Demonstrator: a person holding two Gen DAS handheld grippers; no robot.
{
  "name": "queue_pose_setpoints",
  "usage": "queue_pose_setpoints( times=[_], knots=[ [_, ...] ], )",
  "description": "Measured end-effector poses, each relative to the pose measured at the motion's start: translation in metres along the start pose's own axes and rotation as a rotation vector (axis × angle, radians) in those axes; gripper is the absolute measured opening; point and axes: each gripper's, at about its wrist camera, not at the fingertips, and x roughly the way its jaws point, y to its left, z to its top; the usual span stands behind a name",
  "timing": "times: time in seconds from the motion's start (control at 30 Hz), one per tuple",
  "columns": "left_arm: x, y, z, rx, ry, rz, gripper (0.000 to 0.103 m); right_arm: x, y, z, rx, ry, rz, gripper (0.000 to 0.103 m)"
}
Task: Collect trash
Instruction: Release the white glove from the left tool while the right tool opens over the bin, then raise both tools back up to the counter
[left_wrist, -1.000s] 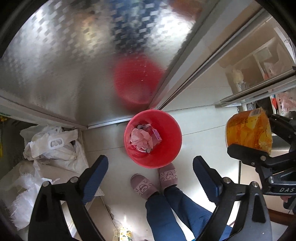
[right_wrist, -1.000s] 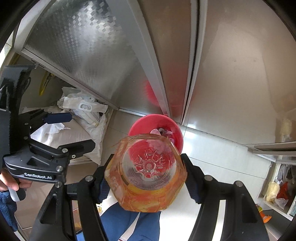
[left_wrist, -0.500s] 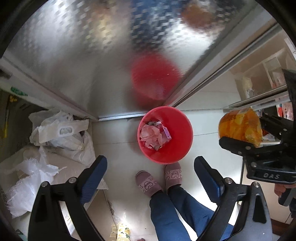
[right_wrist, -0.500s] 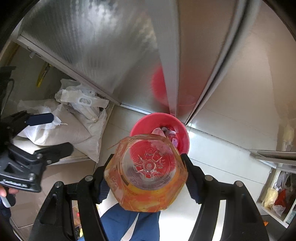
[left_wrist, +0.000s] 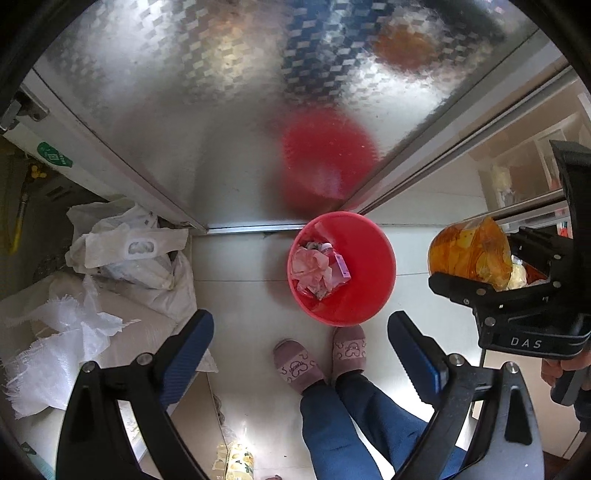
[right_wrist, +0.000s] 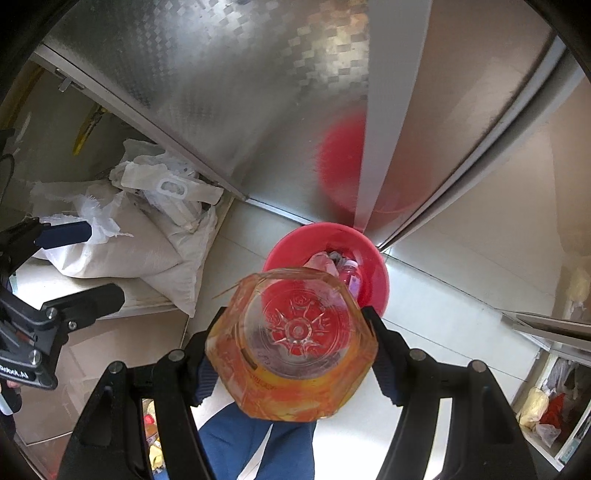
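Red round plastic bin (left_wrist: 341, 267) now nearer centre; right fingers (right_wrist: 384, 363) clamping faceted orange bottle (right_wrist: 291, 345), left fingers (left_wrist: 188, 354) wide, empty.

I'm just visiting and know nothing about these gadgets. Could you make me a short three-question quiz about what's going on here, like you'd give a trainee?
1. True or false: the left gripper holds nothing.
2. What does the right gripper clamp? A) orange plastic bottle B) white sack C) slipper
3. Fill in: the red bin on the floor already holds crumpled ____ trash.

Key: 1 true; 2 A, the orange plastic bottle; 3 pink.
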Motion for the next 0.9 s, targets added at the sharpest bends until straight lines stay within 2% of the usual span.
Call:
queue_pose_setpoints(
  times=[0.07,0.13,0.3,0.53,0.7,0.9],
  knots=[
    [-0.001,0.001,0.0,-0.01,-0.004,0.007,0.094,0.002,0.001,0.0,-0.002,0.006,0.002,0.074],
    [-0.002,0.002,0.001,-0.017,-0.009,0.011,0.094,0.003,0.003,-0.001,-0.002,0.009,0.009,0.091],
    [-0.007,-0.001,0.002,-0.018,-0.019,0.027,0.094,0.0,0.004,-0.003,0.017,0.003,0.017,0.097],
    [-0.03,-0.012,0.003,-0.004,-0.034,0.031,0.094,-0.027,0.003,-0.009,0.03,-0.02,0.006,0.098],
    [-0.073,-0.029,0.004,0.015,-0.06,0.038,0.094,-0.077,-0.001,-0.017,0.064,-0.063,0.0,0.098],
    [-0.152,-0.047,0.007,-0.011,-0.093,0.03,0.094,-0.166,0.008,-0.021,0.081,-0.113,-0.017,0.098]
  ],
)
